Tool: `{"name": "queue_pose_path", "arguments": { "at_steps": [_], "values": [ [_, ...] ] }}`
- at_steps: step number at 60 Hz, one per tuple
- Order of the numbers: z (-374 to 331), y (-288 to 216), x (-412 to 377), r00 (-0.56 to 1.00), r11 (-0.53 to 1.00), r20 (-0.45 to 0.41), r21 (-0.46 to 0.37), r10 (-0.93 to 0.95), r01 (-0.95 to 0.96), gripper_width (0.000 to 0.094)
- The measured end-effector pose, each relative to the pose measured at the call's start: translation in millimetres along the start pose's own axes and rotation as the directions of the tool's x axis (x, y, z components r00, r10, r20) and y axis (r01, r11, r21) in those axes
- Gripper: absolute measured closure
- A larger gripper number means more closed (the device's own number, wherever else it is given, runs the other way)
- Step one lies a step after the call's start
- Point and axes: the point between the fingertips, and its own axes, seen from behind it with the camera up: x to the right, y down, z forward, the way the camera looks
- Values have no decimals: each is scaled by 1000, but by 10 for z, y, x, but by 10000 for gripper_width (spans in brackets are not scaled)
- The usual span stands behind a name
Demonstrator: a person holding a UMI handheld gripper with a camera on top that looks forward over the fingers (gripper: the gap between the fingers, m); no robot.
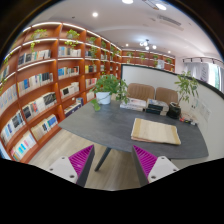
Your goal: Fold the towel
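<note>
Towel [155, 130] tan, folded flat, gripper [113, 160] open

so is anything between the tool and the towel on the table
Nothing visible stands in the way. The tool is open, its fingers apart and short of the table's near edge. The towel lies flat on the tabletop beyond the fingers, with bare table between. The potted plant sits farther back, behind the towel.

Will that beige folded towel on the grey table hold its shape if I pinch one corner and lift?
Probably not. The beige folded towel lies flat in soft layers on the grey table, so it should droop and unfold. It looks light and may slide. The open gripper is short of it.
</note>
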Motion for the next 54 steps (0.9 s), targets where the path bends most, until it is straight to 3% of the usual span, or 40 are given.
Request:
{"name": "queue_pose_path", "arguments": {
  "at_steps": [16, 30, 48, 53, 54],
  "values": [
    [765, 499, 785, 993, 993, -114, -108, 24, -37, 188],
    [1906, 345, 1478, 972, 982, -218, -143, 92, -125, 191],
    [3324, 237, 1703, 968, 966, -223, -204, 113, -159, 200],
    [3510, 373, 1741, 967, 954, -238, -255, 96, -158, 229],
    [3537, 316, 1747, 966, 960, -240, -233, 98, -156, 264]
  ]
}}
